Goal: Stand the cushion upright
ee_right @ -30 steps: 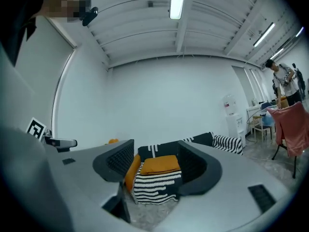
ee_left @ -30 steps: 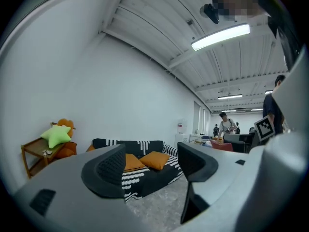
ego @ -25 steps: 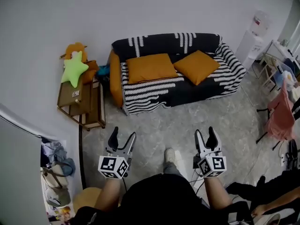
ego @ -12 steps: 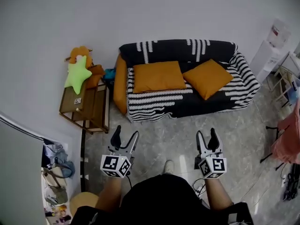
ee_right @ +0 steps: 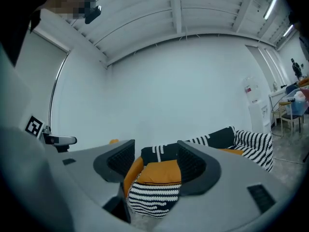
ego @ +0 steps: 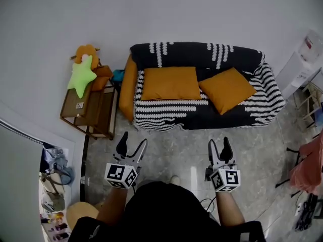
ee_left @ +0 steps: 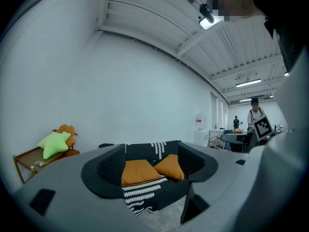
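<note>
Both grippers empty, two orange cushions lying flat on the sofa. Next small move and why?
Probably step closer to the sofa, aiming at the left cushion. It and the right cushion both lie flat on the seat. The left gripper and right gripper, jaws apart and empty, are over bare floor, well short of either.
</note>
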Motion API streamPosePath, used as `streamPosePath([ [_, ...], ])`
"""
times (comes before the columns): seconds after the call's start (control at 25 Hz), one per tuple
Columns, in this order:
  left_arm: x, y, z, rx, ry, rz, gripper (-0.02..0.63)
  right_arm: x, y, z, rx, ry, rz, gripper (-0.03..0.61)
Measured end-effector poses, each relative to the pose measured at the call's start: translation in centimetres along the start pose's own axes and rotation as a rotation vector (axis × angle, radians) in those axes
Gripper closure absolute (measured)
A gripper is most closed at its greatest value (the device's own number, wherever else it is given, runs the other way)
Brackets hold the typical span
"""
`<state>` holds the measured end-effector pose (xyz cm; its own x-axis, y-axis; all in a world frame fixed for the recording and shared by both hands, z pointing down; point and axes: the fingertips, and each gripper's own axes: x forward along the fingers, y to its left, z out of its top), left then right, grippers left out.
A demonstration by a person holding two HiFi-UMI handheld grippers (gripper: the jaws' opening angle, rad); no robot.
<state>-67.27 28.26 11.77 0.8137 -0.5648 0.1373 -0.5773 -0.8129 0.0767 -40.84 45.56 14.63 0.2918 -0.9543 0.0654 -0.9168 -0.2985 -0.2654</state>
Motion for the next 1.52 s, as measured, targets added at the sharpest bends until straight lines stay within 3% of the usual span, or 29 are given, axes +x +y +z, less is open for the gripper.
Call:
streamPosePath([
  [0.32,4.2,2.8,-0.4,-0.014,-0.028,-0.005,0.272,4.3,-1.0,-1.4,-0.005,0.024,-0.01,0.311],
  [0.48,8.7,4.7,-0.5,-0.008,-0.04,-0.018,0.278,7.2,-0.7,0.4,-0.011,-0.001,-0.005,0.324],
  [0.84,18.9,10.4,1.9,-0.025,-0.024,-0.116,0.268,17.5,-1.6,3.3,-0.067,-0.032,-0.093,0.33],
  [1.2,24.5,17.1,2.8,-0.023,-0.007,-0.154,0.247,27.4,0.5,1.5,-0.075,0.02,-0.091,0.324],
  [1.52,27.6,20.9,2.5,-0.071,-0.005,-0.135,0.241,32.3,1.9,0.6,-0.102,0.067,-0.058,0.322],
])
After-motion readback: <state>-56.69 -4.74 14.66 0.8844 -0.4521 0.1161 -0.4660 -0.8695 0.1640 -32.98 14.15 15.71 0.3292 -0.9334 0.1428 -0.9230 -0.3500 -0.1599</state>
